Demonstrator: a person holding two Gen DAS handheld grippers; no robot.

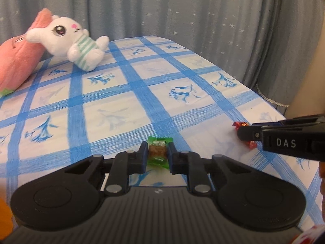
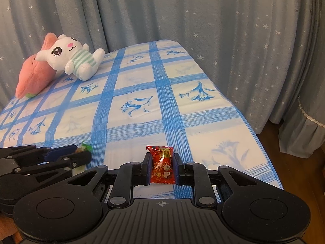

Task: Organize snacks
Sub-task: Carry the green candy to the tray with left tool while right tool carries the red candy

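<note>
My left gripper is shut on a green-wrapped snack with a brown block inside, low over the blue-checked tablecloth. My right gripper is shut on a red snack packet near the table's front right. In the left wrist view the right gripper comes in from the right with the red packet's ends showing. In the right wrist view the left gripper sits at the left with the green snack in it.
A white plush rabbit leans on a pink plush cushion at the far left of the table. Grey star-print curtains hang behind and to the right. The table's right edge drops to a wooden floor.
</note>
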